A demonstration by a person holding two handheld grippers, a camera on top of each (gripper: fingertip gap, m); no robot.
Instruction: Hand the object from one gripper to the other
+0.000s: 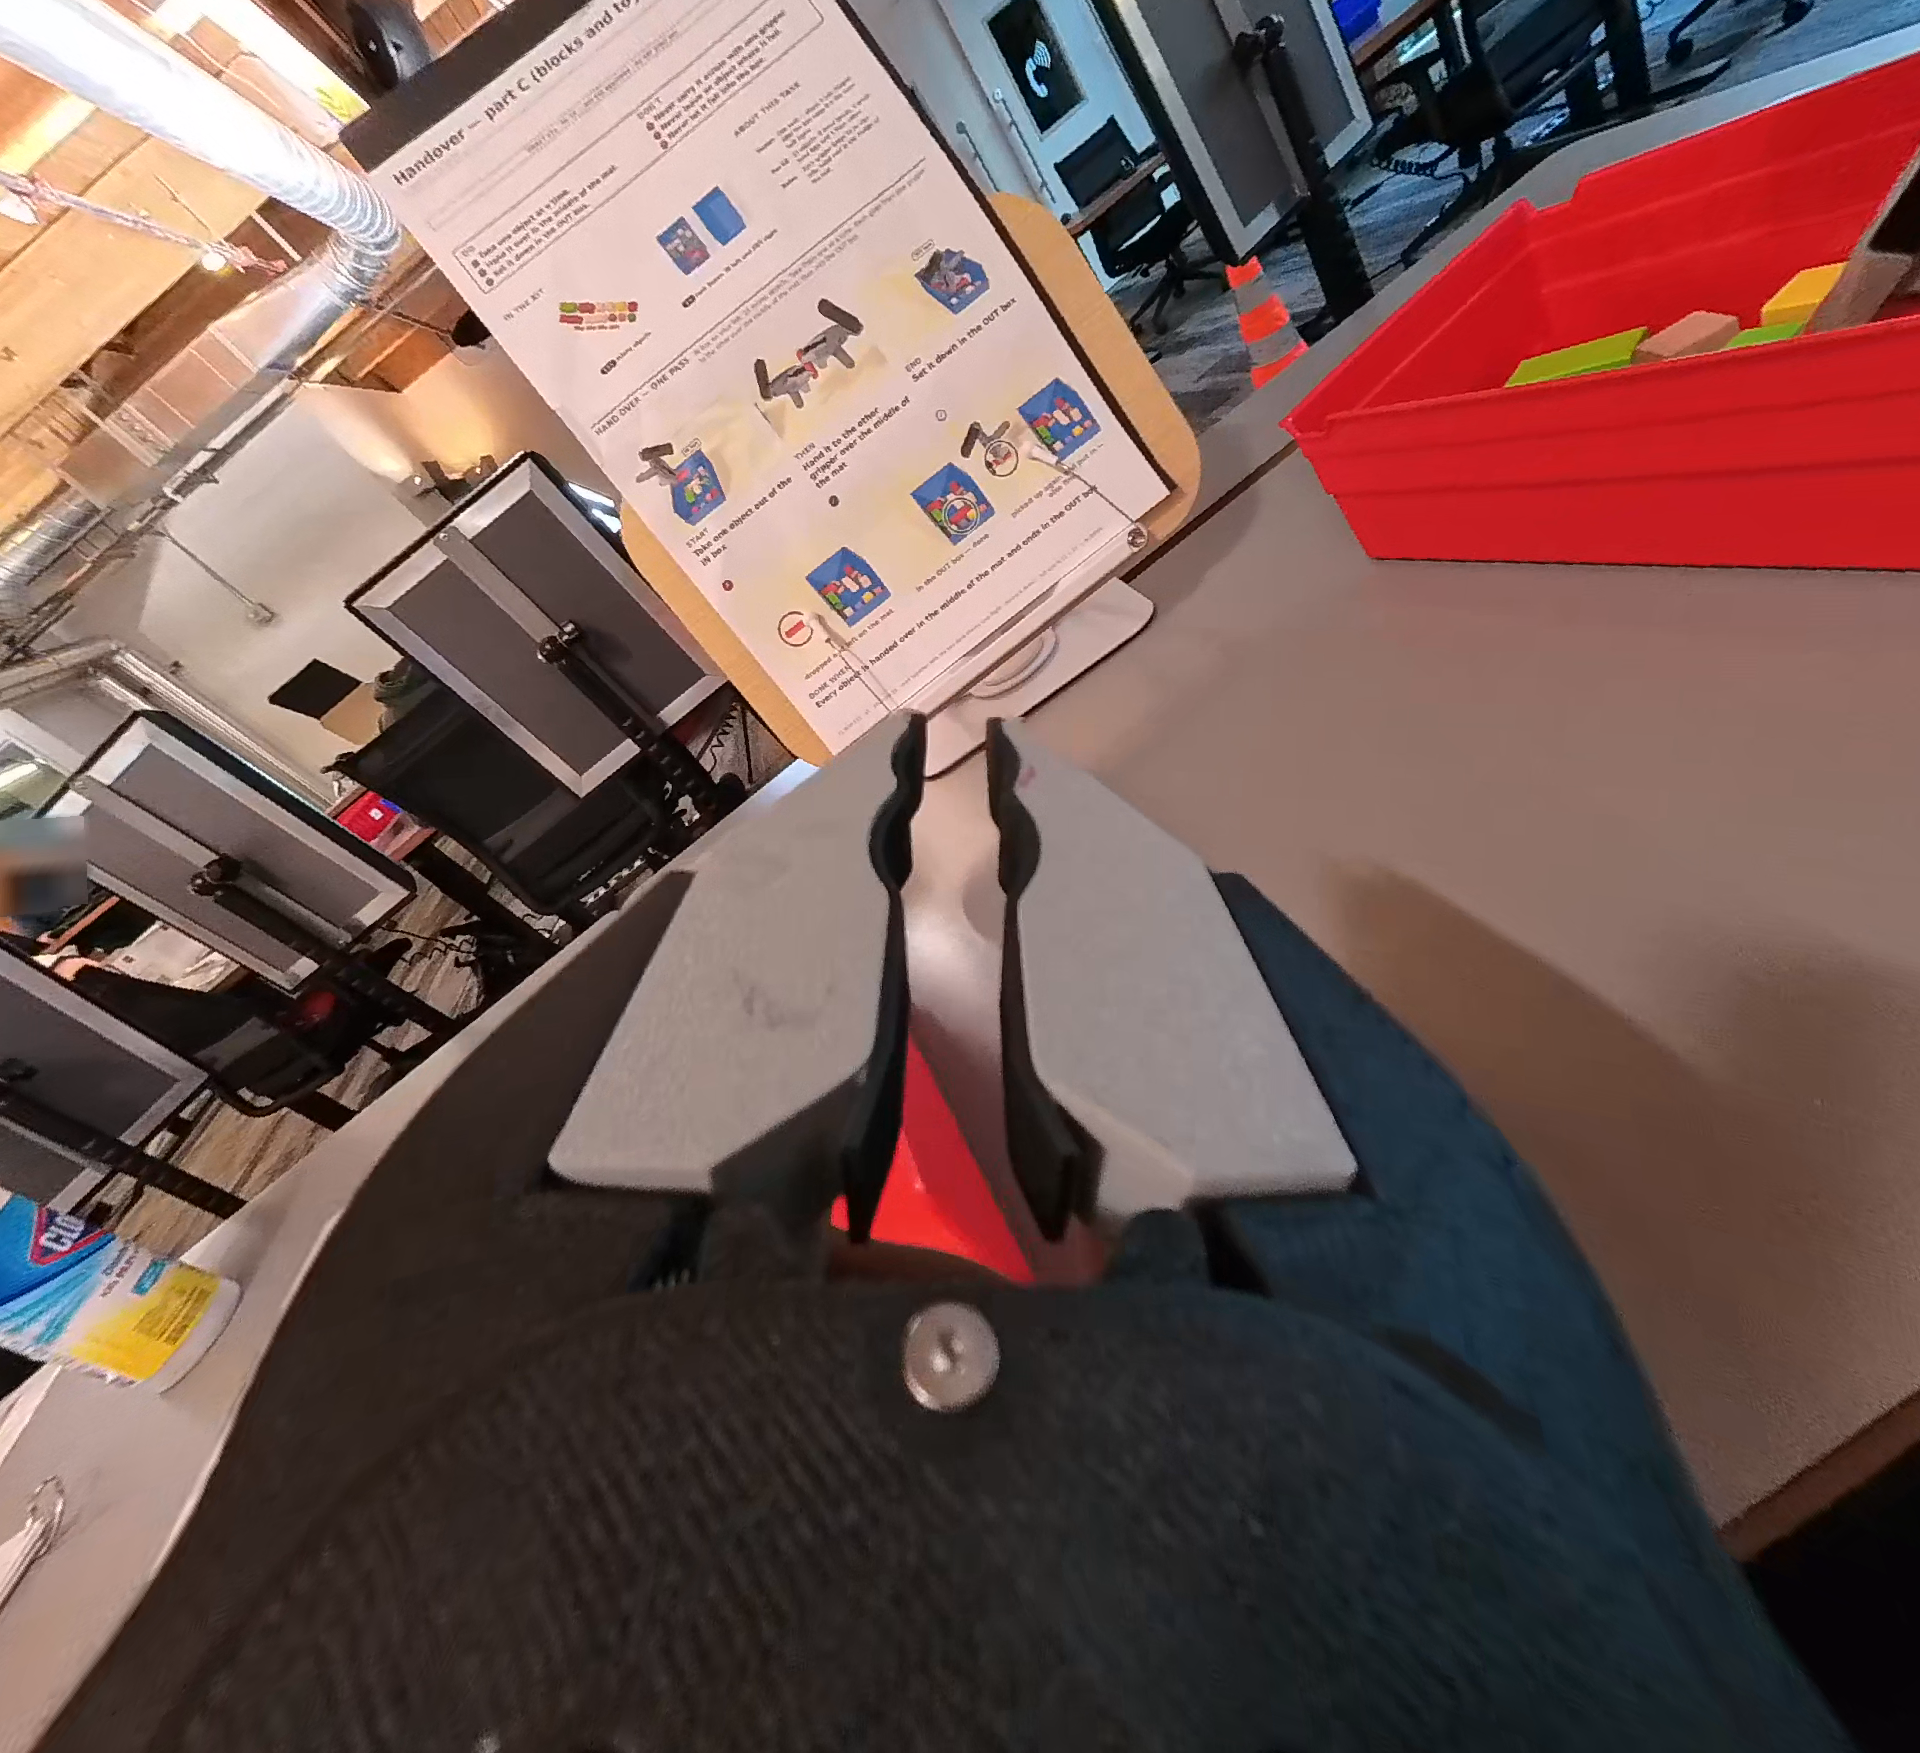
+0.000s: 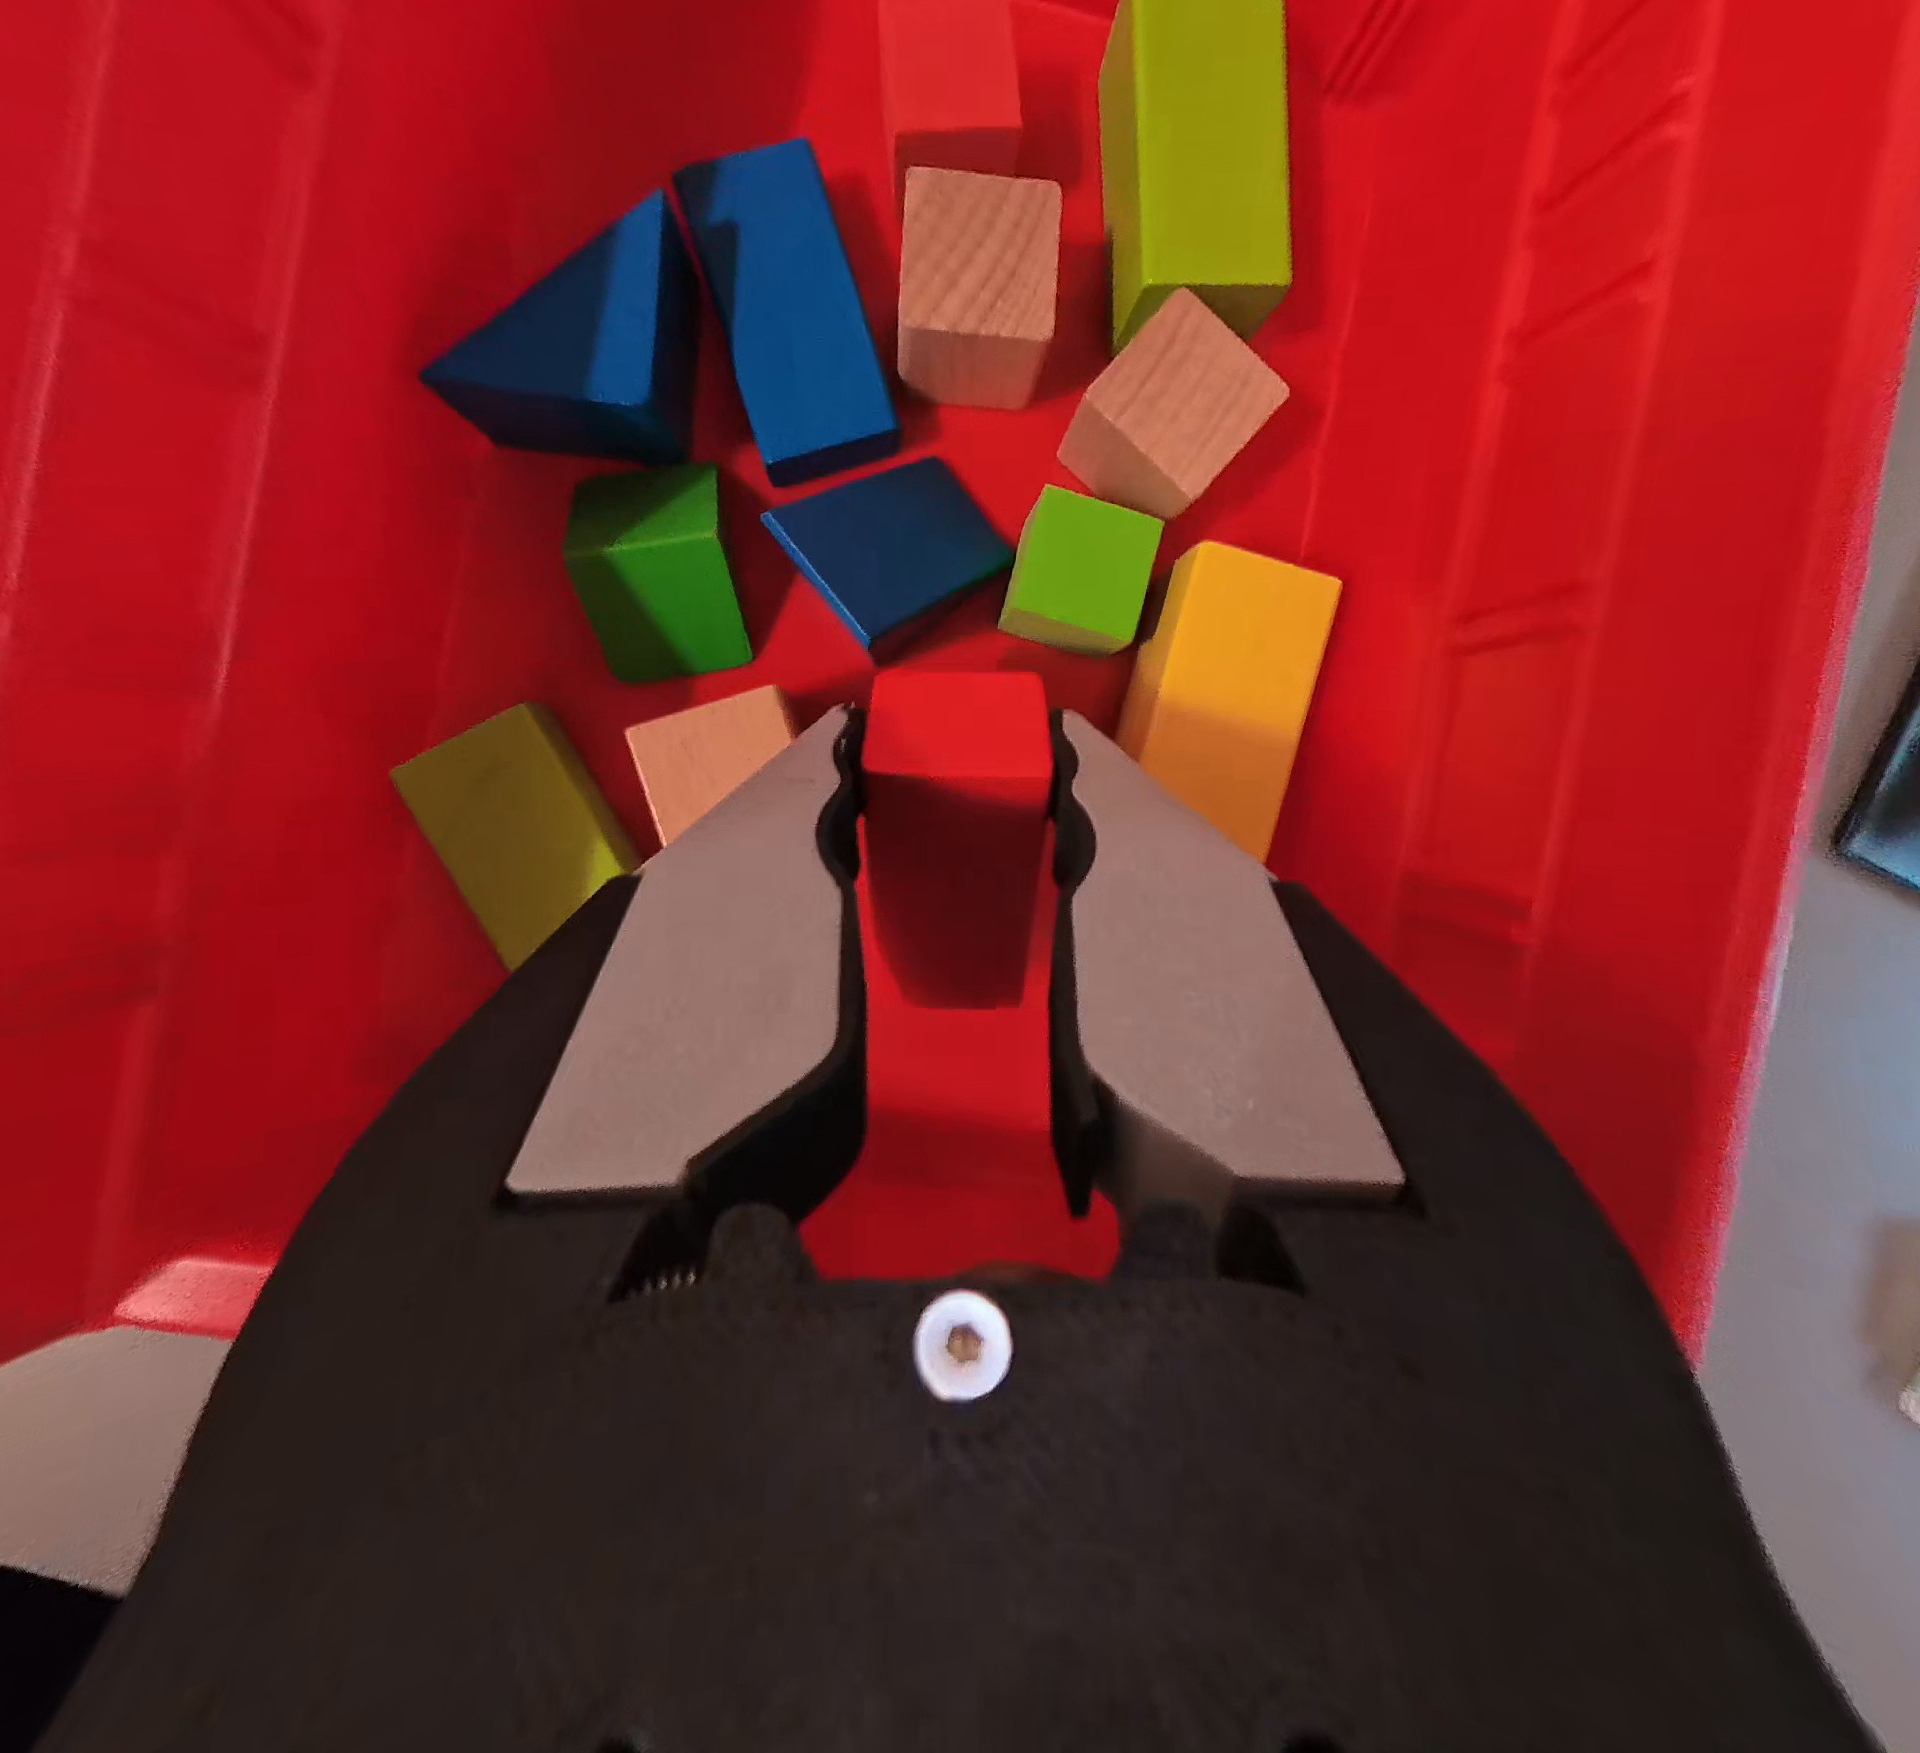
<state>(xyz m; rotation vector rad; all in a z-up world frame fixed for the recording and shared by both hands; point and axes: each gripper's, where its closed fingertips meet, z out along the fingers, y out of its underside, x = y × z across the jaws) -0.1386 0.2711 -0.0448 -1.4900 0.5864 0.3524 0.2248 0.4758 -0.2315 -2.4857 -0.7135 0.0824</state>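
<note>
bright, even indoor light, soft shadows on the grey table (image 1: pixel 1455 820), wide-angle bending and slight blur toward edges.

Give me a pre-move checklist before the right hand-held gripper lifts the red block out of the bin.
1. Right hand-held gripper shut on red block: ok.
2. Grip centred on the block, both pads touching its sides: ok.
3. Block clear of its neighbours, the orange block and the natural wood block: cannot tell.
4. Left hand-held gripper empty, ready to receive: ok.
5. Left jaws wide enough for the block: not ok, nearly closed.
6. Red bin wall clear of the lift path: ok.
</note>
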